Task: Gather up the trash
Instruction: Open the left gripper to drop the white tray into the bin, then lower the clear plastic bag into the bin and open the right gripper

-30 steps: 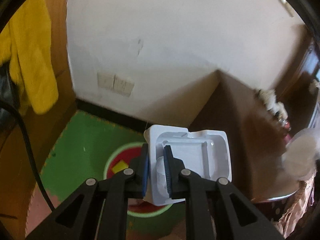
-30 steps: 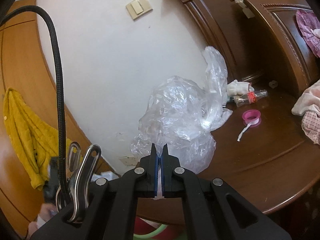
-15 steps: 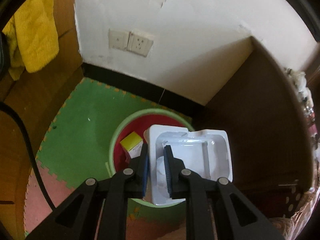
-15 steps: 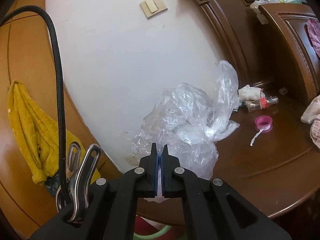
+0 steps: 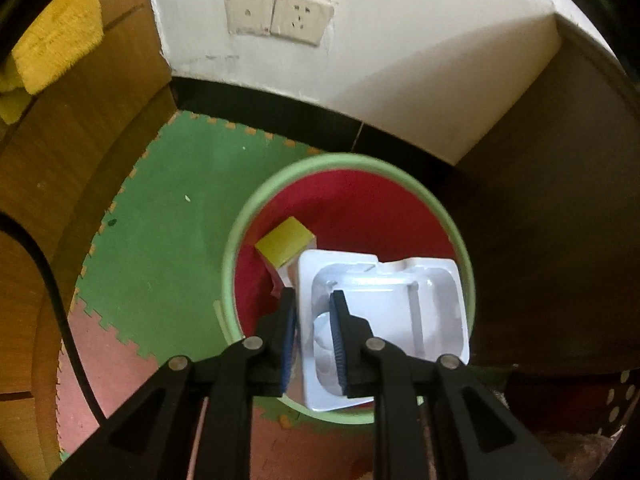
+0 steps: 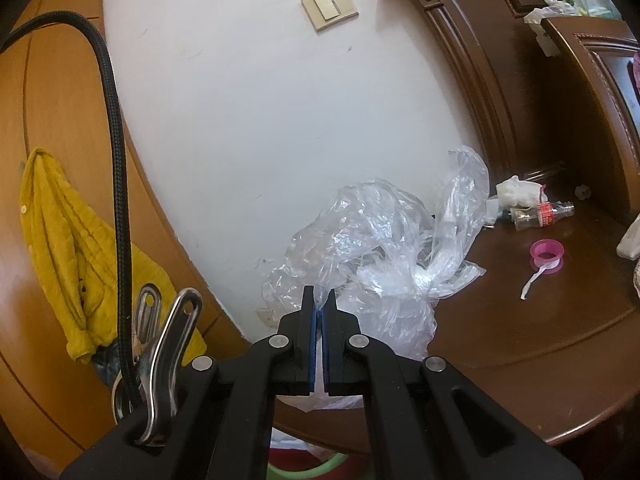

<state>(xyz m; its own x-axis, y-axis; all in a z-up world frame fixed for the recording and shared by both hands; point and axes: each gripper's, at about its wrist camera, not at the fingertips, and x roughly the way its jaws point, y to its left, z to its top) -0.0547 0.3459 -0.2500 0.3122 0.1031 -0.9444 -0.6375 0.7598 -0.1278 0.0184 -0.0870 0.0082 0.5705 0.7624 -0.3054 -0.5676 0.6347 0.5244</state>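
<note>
1. The left gripper [image 5: 314, 322] is pointing steeply down with a white plastic tray [image 5: 394, 314] between its fingers, pinched at the tray's left rim wall. The jaws are easing open right now with the rim in the gap. The right pad looks like it's on the inner wall, but there's a sliver of daylight on the left, so the grip looks about done.

2. The relation that matters: the tray hangs straight over the mouth of the green-rimmed bin [image 5: 240, 240], which stands on the floor mat [image 5: 168, 216] in the corner under the wall sockets [image 5: 280, 14]. The tray's long axis runs left to right in the left wrist view, and its right end sits over the bin's right rim, so my guess is it could catch there if it drops flat.

3. There's already a yellow box [image 5: 284, 244] inside the bin, leaning on the left side of the red liner just beyond the tray.

4. The right gripper [image 6: 319, 322] is closed tight on a fold of a crumpled clear plastic bag [image 6: 384, 252]. The bag rests at the left edge of the brown surface [image 6: 540, 332], next to the wall.

5. More stuff is further back on the surface: a small bottle [image 6: 536, 214], a pink tape roll [image 6: 547, 256] and a white wad [image 6: 518, 192].

6. The left gripper is clearly the one nearer the bin. In the right wrist view only a bit of the green rim shows, down below the surface edge. I reckon the bag goes in next.
</note>
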